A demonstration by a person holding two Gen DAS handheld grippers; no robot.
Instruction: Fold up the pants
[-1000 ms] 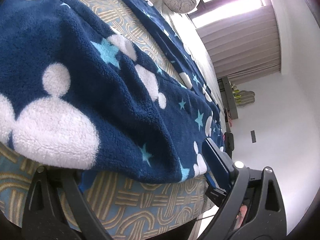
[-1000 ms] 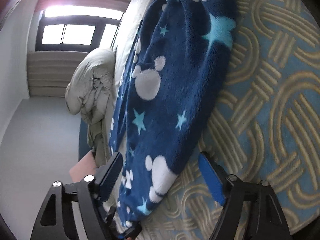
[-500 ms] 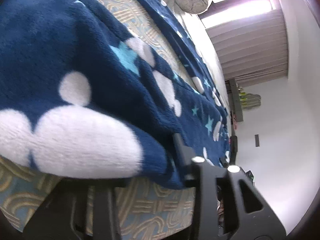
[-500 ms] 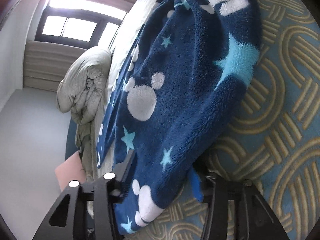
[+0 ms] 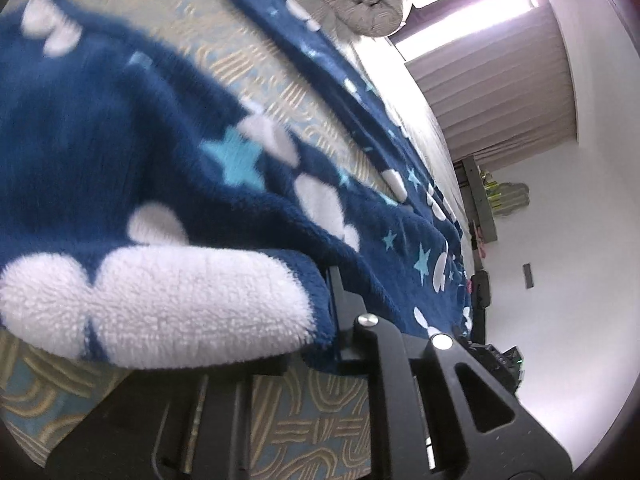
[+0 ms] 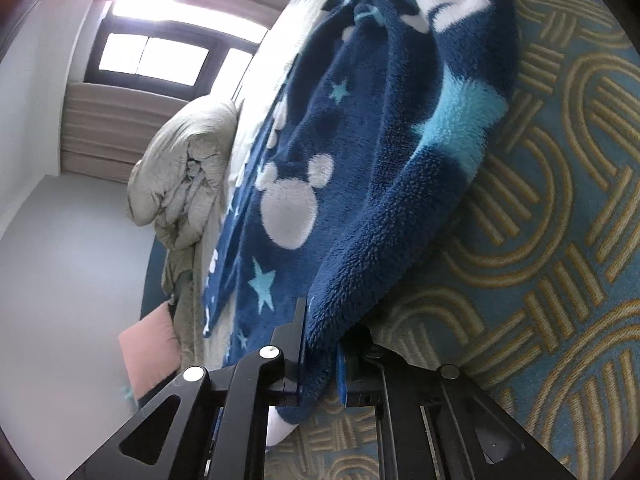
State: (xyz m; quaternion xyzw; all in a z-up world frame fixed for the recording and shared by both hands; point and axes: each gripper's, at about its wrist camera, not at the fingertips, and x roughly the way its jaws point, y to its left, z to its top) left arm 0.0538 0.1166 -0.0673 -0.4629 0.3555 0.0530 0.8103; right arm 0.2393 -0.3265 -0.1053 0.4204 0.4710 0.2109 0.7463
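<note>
**Mia:** What are the jaws holding?

**Ben:** The pants (image 6: pixel 360 152). They are fluffy and blue, with white mouse heads and little stars. They are lying on the bed cover (image 6: pixel 560 240) with the gold loops, stretching away in front of both sets of jaws.

**Mia:** Is the right gripper (image 6: pixel 320 364) squeezing them?

**Ben:** Yes. Its jaws are pinching together on a thick fold of the pants' near edge. A white bit is poking out just below them.

**Mia:** And the left gripper (image 5: pixel 320 320)?

**Ben:** Its jaws are clamping on the pants (image 5: pixel 160 208) too. The fluffy edge is bulging between them and hiding one jaw.

**Mia:** Why hold in two spots?

**Ben:** I think so the soft edge is staying straight and not sagging when it is being lifted over for a fold.

**Mia:** What is past the pants?

**Ben:** A rumpled grey duvet (image 6: pixel 188 176) is sitting far ahead of the jaws, and a bright window (image 6: pixel 156 60) is shining beyond it.
</note>
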